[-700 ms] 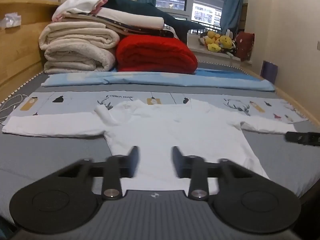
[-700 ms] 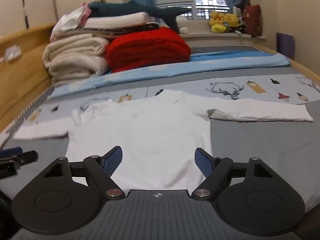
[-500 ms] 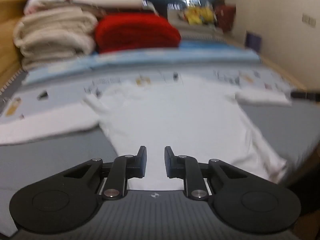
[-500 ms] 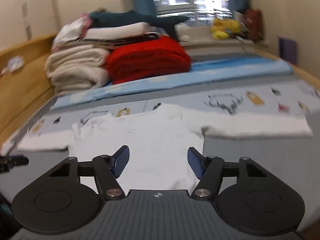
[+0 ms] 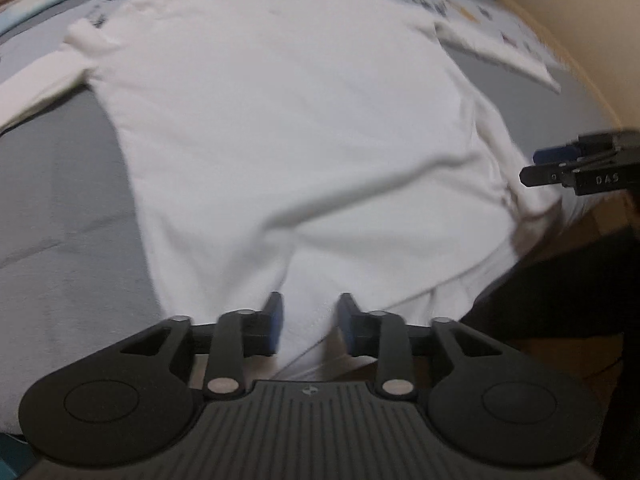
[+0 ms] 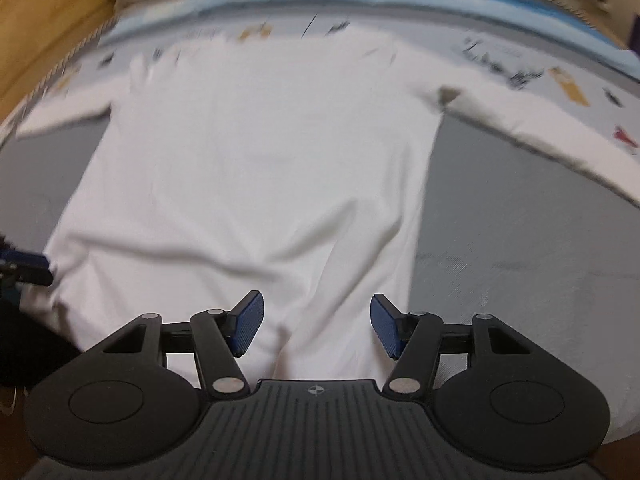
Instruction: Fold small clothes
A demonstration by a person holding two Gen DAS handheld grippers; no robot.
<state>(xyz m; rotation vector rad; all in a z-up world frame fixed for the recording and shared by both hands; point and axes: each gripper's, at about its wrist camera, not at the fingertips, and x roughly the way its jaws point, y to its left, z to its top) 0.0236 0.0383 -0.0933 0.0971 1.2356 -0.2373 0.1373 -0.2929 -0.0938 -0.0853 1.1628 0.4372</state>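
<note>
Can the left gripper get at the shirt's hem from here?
Probably yes. The left gripper is open right over the shirt at its near hem, cloth showing between the fingers, and nothing lies in between.

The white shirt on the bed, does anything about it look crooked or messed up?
Mostly flat, but the white shirt has a diagonal ridge across its lower body, and its hem corner nearest the right gripper is rumpled and droops over the bed's edge.

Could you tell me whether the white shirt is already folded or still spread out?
Spread out: the white shirt lies flat on the bed, both sleeves extended sideways.
</note>
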